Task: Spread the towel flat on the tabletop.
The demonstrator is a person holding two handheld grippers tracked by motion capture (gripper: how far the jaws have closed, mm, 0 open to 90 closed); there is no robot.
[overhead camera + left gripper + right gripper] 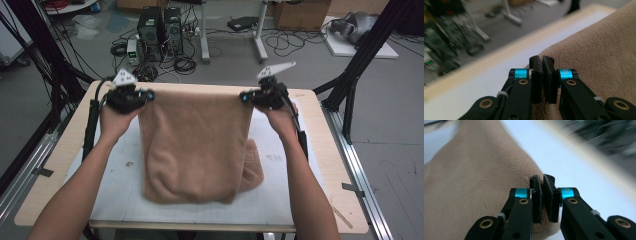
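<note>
Left tongs (543,75) and right tongs (543,195) each clenched on towel (195,145) corner, lifted.

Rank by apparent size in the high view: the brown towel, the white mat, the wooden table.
1. wooden table
2. white mat, partly hidden by the towel
3. brown towel, held up nearer the camera, so it may look larger than it is

Tan terry towel (195,145), held up by top corners (lower end bunched on table)
</note>
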